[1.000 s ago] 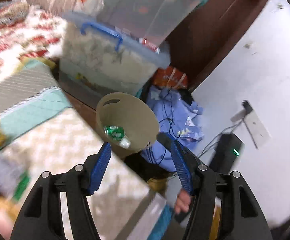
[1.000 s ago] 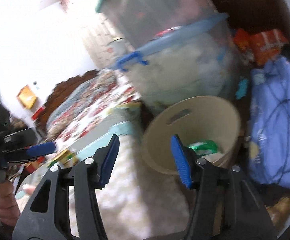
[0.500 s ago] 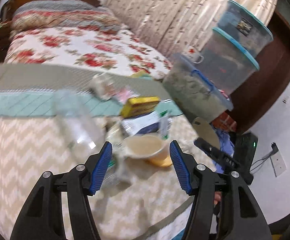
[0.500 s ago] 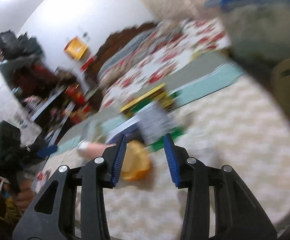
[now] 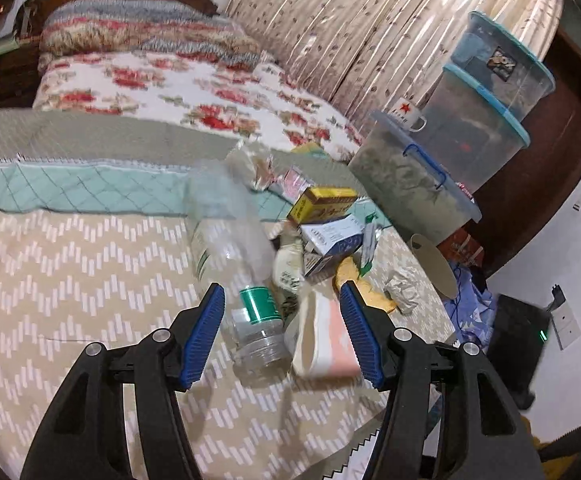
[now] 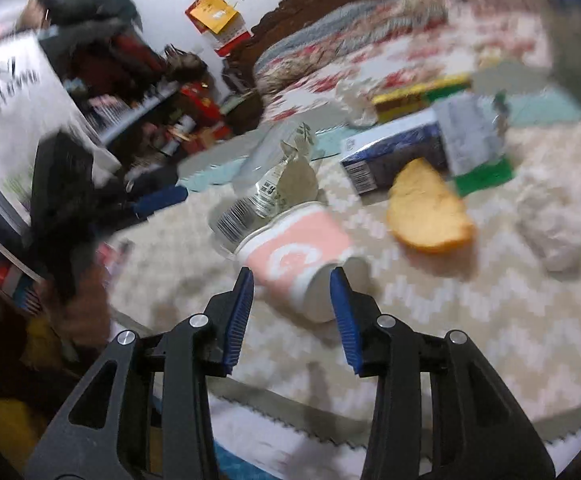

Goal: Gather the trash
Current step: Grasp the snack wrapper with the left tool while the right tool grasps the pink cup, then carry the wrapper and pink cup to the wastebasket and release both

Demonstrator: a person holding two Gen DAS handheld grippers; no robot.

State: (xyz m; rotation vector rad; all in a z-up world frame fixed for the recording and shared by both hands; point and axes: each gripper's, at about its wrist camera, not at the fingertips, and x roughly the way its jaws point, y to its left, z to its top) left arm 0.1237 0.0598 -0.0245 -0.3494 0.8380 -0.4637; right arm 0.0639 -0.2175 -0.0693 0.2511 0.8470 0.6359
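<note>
Trash lies on a bed with a beige zigzag blanket (image 5: 70, 280). A pink and white paper cup (image 5: 322, 336) lies on its side next to a clear plastic bottle (image 5: 242, 264) with a green label. My left gripper (image 5: 282, 332) is open, its pads either side of the bottle neck and cup. In the right wrist view the cup (image 6: 302, 256) lies just ahead of my open right gripper (image 6: 290, 300). A yellow bread piece (image 6: 426, 208), a crumpled tissue (image 6: 550, 232), a blue and white box (image 6: 394, 152) and a yellow box (image 5: 322, 202) lie nearby.
A beige waste bin (image 5: 434, 264) stands beside the bed at the right edge. Stacked clear storage tubs (image 5: 450, 152) stand behind it, with a mug (image 5: 406, 114) on one. The left gripper and the hand holding it show blurred in the right wrist view (image 6: 90, 200).
Both grippers swung away from the waste bin to the trash pile on the bed. Both came down close to the paper cup and bottle. The right gripper's jaws narrowed somewhat.
</note>
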